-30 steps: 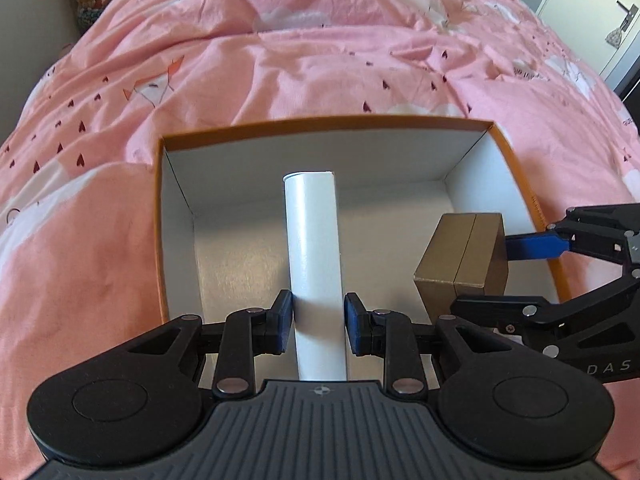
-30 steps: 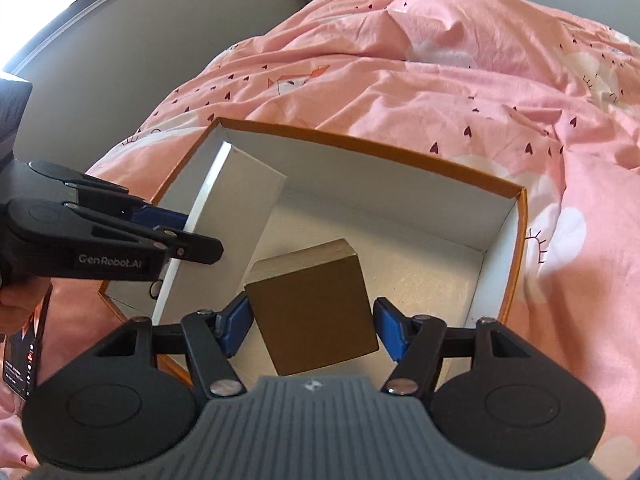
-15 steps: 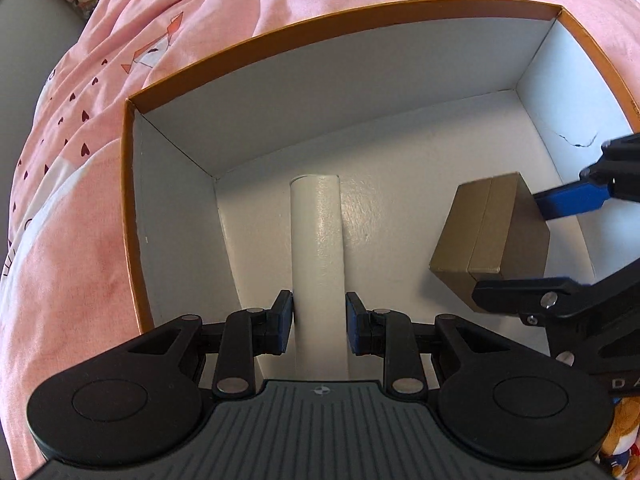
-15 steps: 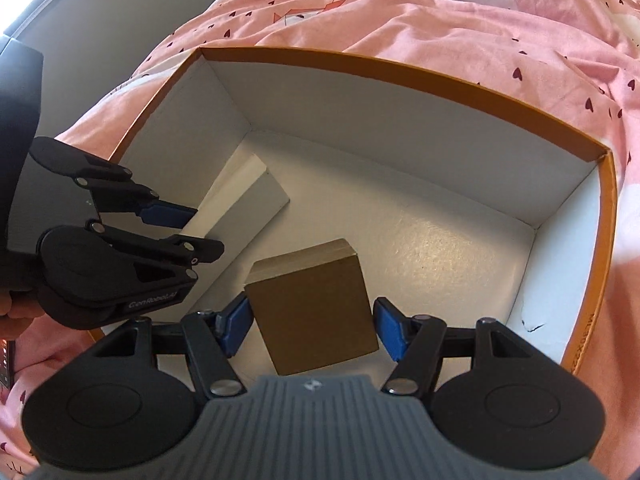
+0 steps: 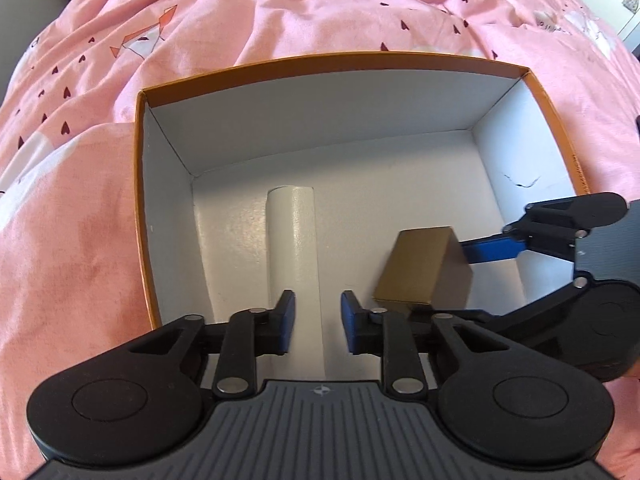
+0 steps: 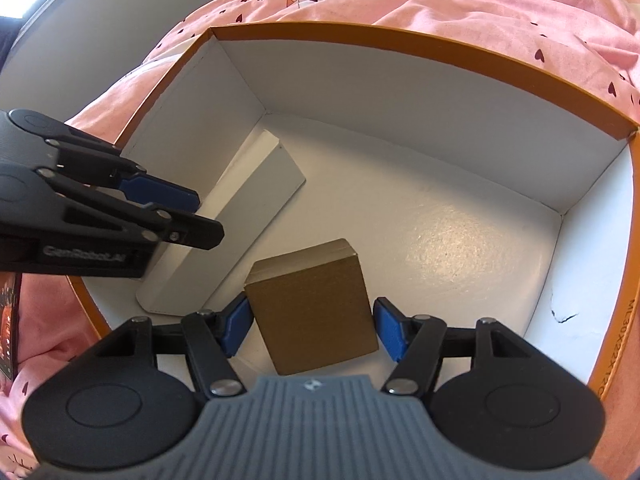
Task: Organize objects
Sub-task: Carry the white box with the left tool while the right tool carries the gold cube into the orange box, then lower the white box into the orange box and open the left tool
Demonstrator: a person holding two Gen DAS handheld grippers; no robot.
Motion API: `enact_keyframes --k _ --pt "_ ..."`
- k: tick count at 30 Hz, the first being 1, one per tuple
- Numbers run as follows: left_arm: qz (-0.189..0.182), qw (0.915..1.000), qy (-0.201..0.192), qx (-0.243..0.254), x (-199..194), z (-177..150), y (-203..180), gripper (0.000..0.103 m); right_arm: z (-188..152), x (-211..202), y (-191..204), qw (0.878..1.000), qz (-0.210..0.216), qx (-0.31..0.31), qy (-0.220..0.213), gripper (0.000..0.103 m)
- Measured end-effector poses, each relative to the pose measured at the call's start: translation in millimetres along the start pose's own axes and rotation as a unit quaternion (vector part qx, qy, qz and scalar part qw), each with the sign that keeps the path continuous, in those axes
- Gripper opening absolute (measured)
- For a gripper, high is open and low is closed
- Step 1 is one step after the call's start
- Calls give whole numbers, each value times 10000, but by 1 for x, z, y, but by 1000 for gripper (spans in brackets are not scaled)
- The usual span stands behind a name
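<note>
Two boxes sit in the carton (image 5: 140, 208): my left gripper (image 5: 317, 322), jaws parted, straddles the white box (image 5: 294, 248) lengthwise up-frame; my right gripper (image 6: 310, 326), barely parted, flanks the brown box (image 6: 312, 312), lower centre.

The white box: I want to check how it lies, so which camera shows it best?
The right wrist view: the white box shows its broad face and edge, lying along the big box's left wall. The left wrist view shows only a narrow strip of it between the open left fingers.

One orange box (image 5: 141, 200), one white box (image 5: 294, 248), one brown box (image 5: 416, 264), two claws, left claw (image 5: 317, 322), right claw (image 6: 310, 326)
</note>
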State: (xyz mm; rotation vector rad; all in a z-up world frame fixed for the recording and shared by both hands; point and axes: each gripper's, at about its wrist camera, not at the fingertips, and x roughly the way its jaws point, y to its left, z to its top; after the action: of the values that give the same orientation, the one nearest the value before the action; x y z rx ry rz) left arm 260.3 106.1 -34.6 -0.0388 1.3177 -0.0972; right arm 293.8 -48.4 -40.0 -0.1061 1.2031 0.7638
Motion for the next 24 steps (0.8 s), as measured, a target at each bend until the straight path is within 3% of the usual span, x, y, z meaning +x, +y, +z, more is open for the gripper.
enact_keyframes --k 4,9,13,18,20,24 --pt "-323 9994 53 -85 6 0 -5 6 0 2 2 10000 25 -15 8 67" --pt "-431 9990 1 -97 14 3 -10 6 1 5 4 9998 -117 -141 25 67" --pt "-620 9972 141 -396 28 -2 2 6 3 5 5 9996 -185 -207 53 67" --pt "-850 9950 -116 -506 27 -9 12 6 2 4 3 9989 -356 -310 73 67" --pt "-757 9958 -359 -372 15 -8 10 7 2 3 2 9988 -384 -297 91 67" --pt "-64 9973 -725 -45 -6 -3 7 11 2 2 0 9988 -381 -297 104 67"
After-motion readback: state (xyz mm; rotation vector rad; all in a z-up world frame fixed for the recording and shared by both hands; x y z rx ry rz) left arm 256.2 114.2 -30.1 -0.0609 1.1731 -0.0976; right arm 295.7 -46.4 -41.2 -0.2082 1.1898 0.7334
